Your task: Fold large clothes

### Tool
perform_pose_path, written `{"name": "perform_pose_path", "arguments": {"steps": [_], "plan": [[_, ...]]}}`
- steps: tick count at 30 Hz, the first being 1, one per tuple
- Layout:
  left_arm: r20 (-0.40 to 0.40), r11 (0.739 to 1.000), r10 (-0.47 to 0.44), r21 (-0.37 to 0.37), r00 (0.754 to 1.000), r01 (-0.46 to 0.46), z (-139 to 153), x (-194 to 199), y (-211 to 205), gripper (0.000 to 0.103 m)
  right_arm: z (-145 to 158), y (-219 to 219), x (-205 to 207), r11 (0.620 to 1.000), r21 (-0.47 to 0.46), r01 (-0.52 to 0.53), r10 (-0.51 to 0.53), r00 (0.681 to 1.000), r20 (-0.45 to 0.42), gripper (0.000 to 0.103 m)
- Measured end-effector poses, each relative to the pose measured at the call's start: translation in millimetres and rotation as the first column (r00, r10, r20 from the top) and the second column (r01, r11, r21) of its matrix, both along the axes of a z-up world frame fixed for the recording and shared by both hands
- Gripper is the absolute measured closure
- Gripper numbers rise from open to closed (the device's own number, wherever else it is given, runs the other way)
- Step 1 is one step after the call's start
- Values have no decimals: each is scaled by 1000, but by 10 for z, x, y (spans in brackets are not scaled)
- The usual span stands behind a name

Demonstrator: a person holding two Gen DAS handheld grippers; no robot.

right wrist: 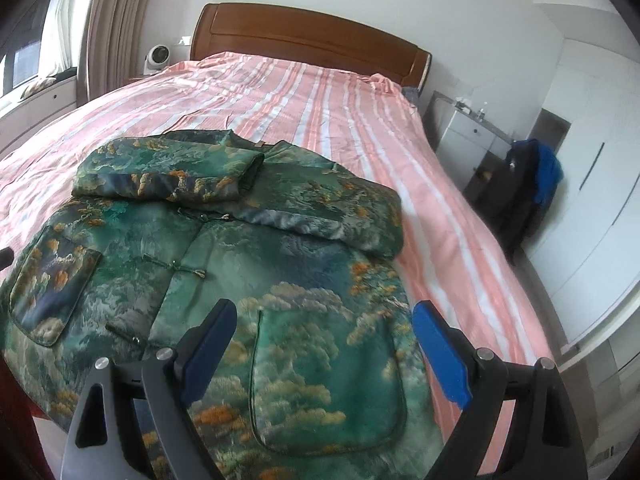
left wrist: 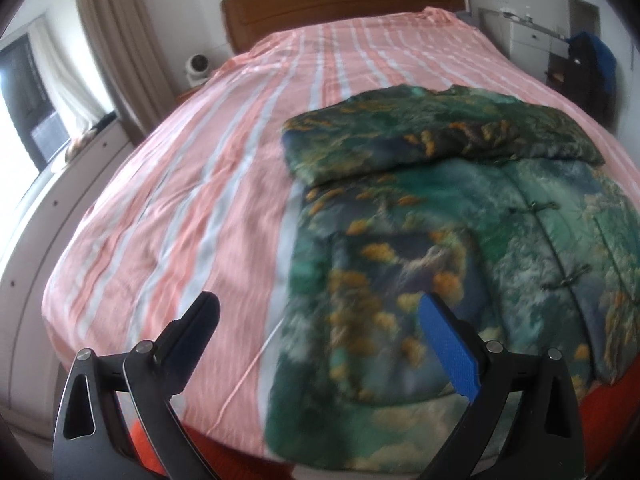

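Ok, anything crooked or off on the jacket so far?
Nothing stands out. The green jacket lies flat on the striped bedspread, both sleeves folded across the chest. Both grippers are open above its hem.

left gripper jaws spread wide, nothing between them. left finger black, angled inward at the tip; right finger has a blue pad facing in. tilted slightly down. right gripper same, fingers wide apart and holding nothing, left finger's dark blue pad and right finger's brighter blue pad both visible. no hands or arms visible in either view.
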State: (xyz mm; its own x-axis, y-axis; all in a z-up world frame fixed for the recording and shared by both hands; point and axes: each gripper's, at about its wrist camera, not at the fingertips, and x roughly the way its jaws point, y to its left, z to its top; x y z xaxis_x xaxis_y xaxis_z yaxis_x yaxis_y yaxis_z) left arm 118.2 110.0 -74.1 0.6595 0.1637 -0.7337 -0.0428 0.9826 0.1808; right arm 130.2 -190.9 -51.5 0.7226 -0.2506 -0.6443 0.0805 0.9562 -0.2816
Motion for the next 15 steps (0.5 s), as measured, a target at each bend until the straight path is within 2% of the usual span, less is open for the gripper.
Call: {"name": "perform_pose_path", "arguments": {"steps": [7,15], "plan": [[-33,997,75,-14,997,-75,-194,-121,257,3,47,-66,-187,999,-21,39,-38,999,22,14],[-66,995,90,-36,994,-93,-332,-80,348,3,28,-70,-220,998,-47,52,-51,998,28,14]]}}
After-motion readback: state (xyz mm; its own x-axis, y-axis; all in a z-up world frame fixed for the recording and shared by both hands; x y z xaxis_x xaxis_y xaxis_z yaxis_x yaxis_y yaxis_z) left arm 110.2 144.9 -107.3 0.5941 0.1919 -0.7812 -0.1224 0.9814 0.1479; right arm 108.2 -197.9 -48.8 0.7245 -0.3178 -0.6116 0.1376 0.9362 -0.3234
